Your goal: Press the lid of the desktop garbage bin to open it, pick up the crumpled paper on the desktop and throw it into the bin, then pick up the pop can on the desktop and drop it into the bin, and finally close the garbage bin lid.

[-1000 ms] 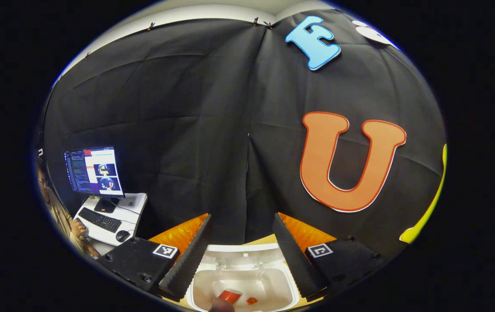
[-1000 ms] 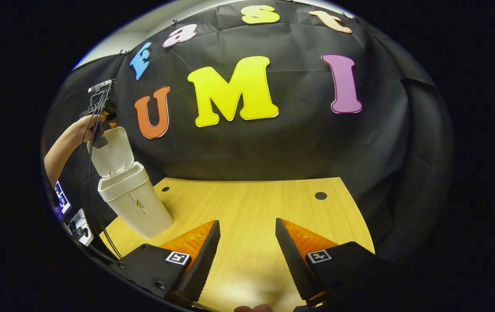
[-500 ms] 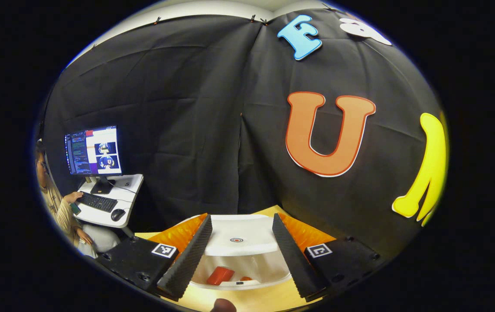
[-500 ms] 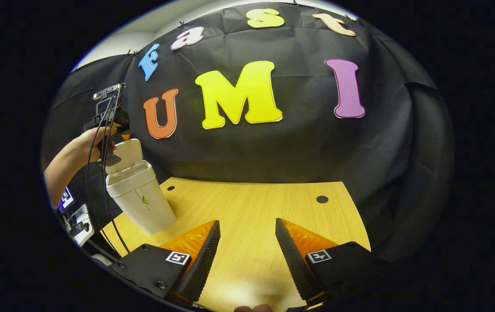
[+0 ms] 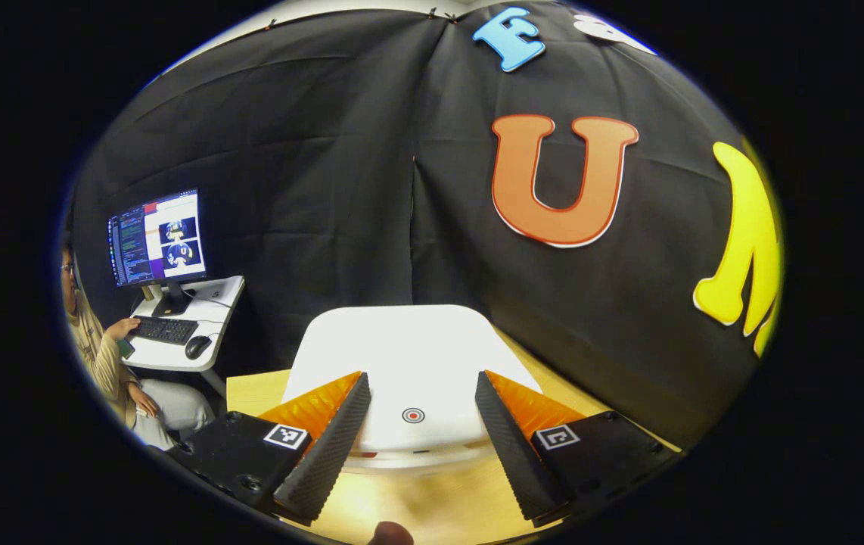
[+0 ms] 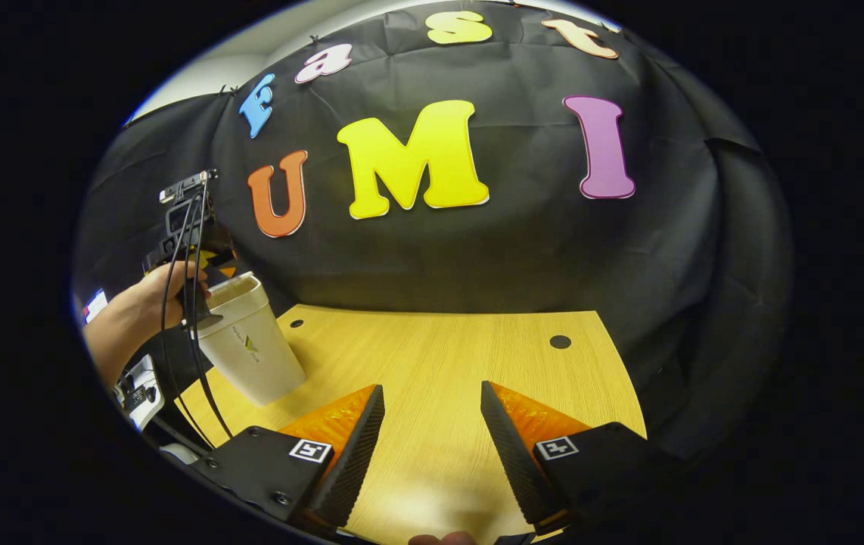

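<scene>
The white bin's lid [image 5: 409, 348] lies almost flat over the bin, with a small round mark [image 5: 413, 415] near its front edge. My left gripper [image 5: 421, 375] is open, its fingers low over the lid on either side of the mark. A thin red sliver [image 5: 368, 455] shows in the gap under the lid's front edge. In the right gripper view the bin [image 6: 254, 356] stands at the table's left. A hand [image 6: 167, 291] holds the left gripper [image 6: 214, 265] right above it. My right gripper [image 6: 433, 386] is open over bare wood, with nothing between its fingers.
The wooden table [image 6: 439, 356] reaches back to the black cloth wall and has small dark holes [image 6: 560, 341]. Cables [image 6: 194, 356] hang from the left gripper beside the bin. Off to the left, a person [image 5: 99, 356] sits at a desk with a monitor [image 5: 156, 238].
The lid swung from upright down to nearly flat, covering the red can inside. The left gripper came down with it. The right gripper barely moved.
</scene>
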`<state>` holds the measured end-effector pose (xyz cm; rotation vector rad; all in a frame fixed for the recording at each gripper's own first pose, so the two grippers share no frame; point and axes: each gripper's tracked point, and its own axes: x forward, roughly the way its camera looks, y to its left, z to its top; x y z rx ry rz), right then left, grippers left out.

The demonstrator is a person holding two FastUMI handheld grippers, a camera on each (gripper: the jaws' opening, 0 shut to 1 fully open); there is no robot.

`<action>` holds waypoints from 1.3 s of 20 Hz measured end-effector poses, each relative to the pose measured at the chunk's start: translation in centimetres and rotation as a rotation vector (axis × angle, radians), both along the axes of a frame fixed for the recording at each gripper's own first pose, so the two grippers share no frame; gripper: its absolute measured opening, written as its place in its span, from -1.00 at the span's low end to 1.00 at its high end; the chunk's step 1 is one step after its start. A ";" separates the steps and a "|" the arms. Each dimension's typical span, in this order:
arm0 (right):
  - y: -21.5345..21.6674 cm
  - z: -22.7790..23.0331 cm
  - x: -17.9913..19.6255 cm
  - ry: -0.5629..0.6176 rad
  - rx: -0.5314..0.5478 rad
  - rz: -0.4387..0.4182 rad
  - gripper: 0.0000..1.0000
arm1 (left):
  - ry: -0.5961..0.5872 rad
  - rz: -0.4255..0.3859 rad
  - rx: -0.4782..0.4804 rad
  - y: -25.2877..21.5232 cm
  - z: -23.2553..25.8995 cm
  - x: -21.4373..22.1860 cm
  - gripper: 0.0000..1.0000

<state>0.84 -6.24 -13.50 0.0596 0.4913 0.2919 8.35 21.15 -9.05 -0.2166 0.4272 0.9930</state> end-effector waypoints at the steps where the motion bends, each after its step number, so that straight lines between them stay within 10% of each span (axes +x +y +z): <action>1: 0.0 -0.1 0.0 0.002 -0.001 -0.001 0.65 | 0.003 -0.005 0.011 -0.1 -0.1 0.0 0.87; 20: 2.7 0.4 0.0 -0.018 0.051 0.023 0.65 | -0.010 -0.108 0.110 -0.6 -1.5 0.0 0.79; 26: 3.6 3.2 1.0 -0.119 0.026 0.004 0.64 | -0.135 -0.331 0.157 -3.0 4.1 1.1 0.78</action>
